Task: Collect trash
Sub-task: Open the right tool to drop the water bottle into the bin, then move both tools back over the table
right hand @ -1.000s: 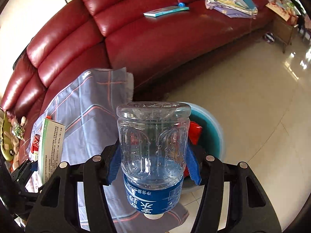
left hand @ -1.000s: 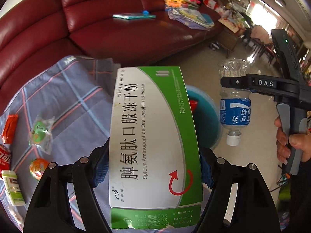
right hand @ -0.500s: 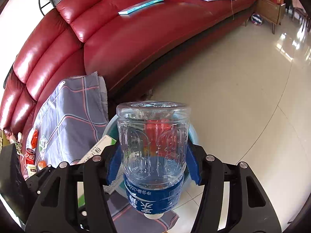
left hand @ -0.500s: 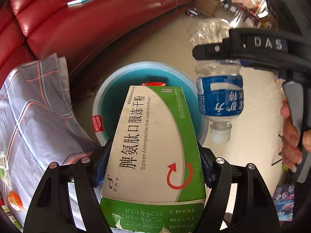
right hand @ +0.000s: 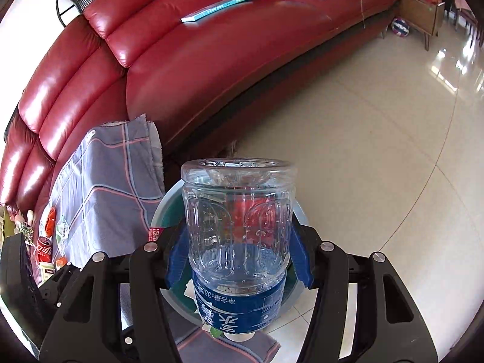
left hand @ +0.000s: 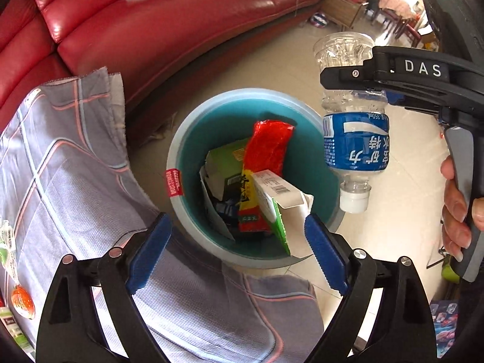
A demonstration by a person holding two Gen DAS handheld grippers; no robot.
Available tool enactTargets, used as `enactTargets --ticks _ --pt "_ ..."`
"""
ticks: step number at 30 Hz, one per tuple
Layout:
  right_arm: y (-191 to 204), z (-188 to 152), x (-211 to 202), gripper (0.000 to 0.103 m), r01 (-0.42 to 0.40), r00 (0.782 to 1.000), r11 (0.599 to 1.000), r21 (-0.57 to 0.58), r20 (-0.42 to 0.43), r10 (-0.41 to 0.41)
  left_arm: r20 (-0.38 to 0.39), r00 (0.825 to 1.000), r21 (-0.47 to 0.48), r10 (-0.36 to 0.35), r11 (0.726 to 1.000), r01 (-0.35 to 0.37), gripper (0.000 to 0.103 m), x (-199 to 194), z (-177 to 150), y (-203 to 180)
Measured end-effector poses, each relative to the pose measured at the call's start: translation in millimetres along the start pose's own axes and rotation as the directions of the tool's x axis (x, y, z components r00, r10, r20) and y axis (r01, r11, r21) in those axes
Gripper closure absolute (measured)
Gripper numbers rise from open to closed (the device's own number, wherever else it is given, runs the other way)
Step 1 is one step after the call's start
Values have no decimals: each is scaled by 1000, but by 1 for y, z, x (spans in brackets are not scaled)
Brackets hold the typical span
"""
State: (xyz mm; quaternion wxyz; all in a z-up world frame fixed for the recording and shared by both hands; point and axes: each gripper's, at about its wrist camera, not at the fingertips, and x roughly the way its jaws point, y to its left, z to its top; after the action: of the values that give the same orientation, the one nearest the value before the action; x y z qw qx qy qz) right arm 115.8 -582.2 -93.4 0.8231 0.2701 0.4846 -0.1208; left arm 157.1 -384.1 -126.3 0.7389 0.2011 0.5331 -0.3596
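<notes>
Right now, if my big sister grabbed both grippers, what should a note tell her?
Left gripper: open, empty, above the round teal plastic trash bin.
Right gripper: shut on the clear plastic water bottle with a blue label, cap down, beside the bin's rim.
Done: the white and green cardboard medicine box and a red crinkly wrapper lie in the bin.
Left: drop the bottle in, then fetch the snack packets and red can off the grey checked cloth.
</notes>
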Motion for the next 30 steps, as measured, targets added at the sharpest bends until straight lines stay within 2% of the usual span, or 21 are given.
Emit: enactTargets --ticks 9,10,11,13,18,25,30 --pt "20 5 3 48 33 999 998 -61 23 -32 25 1000 -41 9 999 -8 12 -13 -4 15" --pt "22 5 5 46 35 999 997 -64 16 -34 25 1000 -46 7 999 -6 12 -14 -4 16" --pt "23 5 7 39 31 1000 997 -65 8 -30 28 1000 -47 5 999 -4 12 -15 -4 16" --pt "25 4 9 32 38 999 997 -66 6 -38 33 999 -47 3 999 -2 12 -18 -6 17" --pt "29 1 10 32 42 999 996 -74 -11 -43 46 999 -59 -4 998 6 12 -22 -10 22" --pt "36 -7 6 22 58 997 995 -80 -39 -61 69 997 -100 -25 994 32 11 -34 -21 35" --pt "47 -14 0 22 70 996 994 -85 -49 -74 94 995 -131 -27 991 39 11 -49 -33 46"
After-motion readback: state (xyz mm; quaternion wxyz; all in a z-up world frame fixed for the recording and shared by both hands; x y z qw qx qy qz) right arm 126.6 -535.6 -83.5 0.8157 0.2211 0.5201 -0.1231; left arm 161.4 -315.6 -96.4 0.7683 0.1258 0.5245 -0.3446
